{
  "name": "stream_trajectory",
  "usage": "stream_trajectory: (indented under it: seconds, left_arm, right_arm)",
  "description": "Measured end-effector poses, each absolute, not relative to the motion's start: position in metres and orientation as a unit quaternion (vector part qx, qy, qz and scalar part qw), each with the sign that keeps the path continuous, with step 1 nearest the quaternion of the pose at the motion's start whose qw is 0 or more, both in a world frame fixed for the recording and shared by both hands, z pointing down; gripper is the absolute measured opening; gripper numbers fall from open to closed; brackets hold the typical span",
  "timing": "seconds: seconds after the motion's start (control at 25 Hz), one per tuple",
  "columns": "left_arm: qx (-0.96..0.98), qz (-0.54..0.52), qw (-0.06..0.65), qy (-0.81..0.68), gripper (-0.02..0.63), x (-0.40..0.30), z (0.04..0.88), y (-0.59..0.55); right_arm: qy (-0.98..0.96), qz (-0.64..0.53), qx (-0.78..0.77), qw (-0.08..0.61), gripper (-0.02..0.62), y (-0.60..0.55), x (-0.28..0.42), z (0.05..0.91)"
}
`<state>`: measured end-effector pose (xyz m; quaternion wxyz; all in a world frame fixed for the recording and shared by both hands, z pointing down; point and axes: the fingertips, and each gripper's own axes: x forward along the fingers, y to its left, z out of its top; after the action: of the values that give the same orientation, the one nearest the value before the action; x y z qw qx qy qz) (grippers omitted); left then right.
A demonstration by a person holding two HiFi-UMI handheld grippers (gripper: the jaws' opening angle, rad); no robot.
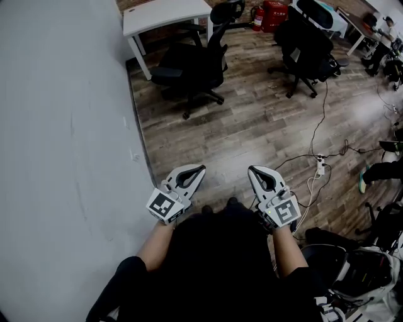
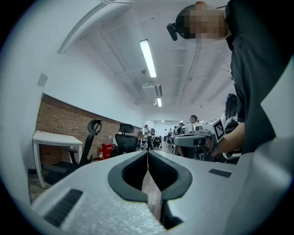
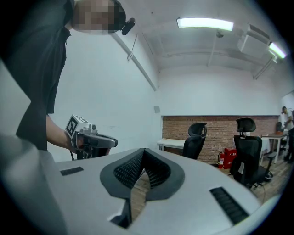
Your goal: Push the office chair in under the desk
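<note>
Office chair [image 1: 192, 66] just beside the white desk [image 1: 164, 12] (well apart from both grippers). Left gripper [image 1: 200, 168] and right gripper [image 1: 251, 170]: jaws pressed together, holding nothing.

Matt, worn wood planks cover the floor [image 1: 252, 126], running along a smooth white-painted wall [image 1: 63, 126] on the left. At the far end a desk [image 1: 164, 14] with a smooth white top stands against rough red brick [image 3: 216, 126]. The chair [image 1: 192, 66] beside it is matt black. Near, the left gripper [image 1: 201, 168] and right gripper [image 1: 251, 168] are grainy pale-grey plastic with ribbed black pads [image 3: 126, 170].
</note>
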<state>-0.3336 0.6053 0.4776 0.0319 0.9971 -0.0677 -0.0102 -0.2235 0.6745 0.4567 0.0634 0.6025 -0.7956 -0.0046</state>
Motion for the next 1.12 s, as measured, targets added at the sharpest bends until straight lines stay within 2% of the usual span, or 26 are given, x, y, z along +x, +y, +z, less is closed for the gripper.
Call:
stream_trajectory:
  seconds: [0.24, 0.48, 1.12]
  left_arm:
    - [0.997, -0.008, 0.033, -0.069, 0.017, -0.325, 0.478, 0.591]
    - [0.998, 0.002, 0.028, -0.062, 0.017, -0.293, 0.480, 0.566]
    - [0.995, 0.019, 0.027, -0.099, 0.017, -0.117, 0.467, 0.453]
  right_arm:
    - [-0.809, 0.013, 0.584, 0.058, 0.006, 0.675, -0.214, 0.462]
    - [-0.798, 0.024, 0.600, 0.055, 0.006, 0.659, -0.164, 0.469]
    - [-0.836, 0.011, 0.549, 0.024, 0.006, 0.526, 0.004, 0.456]
